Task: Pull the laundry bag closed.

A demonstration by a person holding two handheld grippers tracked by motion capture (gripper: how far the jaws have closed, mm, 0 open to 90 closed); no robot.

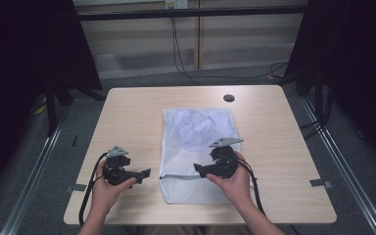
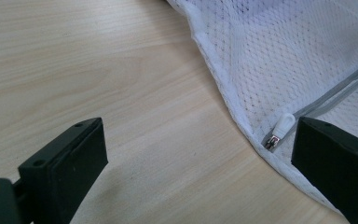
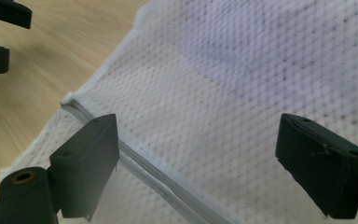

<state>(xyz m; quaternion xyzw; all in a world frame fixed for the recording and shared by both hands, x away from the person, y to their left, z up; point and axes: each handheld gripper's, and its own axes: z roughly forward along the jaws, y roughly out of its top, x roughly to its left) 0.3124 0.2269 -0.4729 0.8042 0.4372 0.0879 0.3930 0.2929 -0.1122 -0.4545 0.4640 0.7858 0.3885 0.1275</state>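
Observation:
A white mesh laundry bag (image 1: 199, 142) lies flat mid-table with pale cloth inside and a grey zipper (image 1: 186, 176) running across near its front end. My left gripper (image 1: 147, 173) rests on the wood just left of the bag, open and empty. In the left gripper view the bag (image 2: 279, 60) fills the upper right, and the white zipper pull (image 2: 280, 128) sits at the bag's edge, close to my right-hand jaw. My right gripper (image 1: 197, 169) hovers over the bag near the zipper, open. In the right gripper view the zipper line (image 3: 168, 179) crosses the mesh (image 3: 242, 84) between the jaws.
A dark round hole (image 1: 229, 98) marks the tabletop (image 1: 127, 117) at the back right. Cables (image 1: 186, 68) trail on the floor behind the table. Black curtains hang on both sides. The left gripper's jaws (image 3: 0, 32) show at the top left of the right gripper view.

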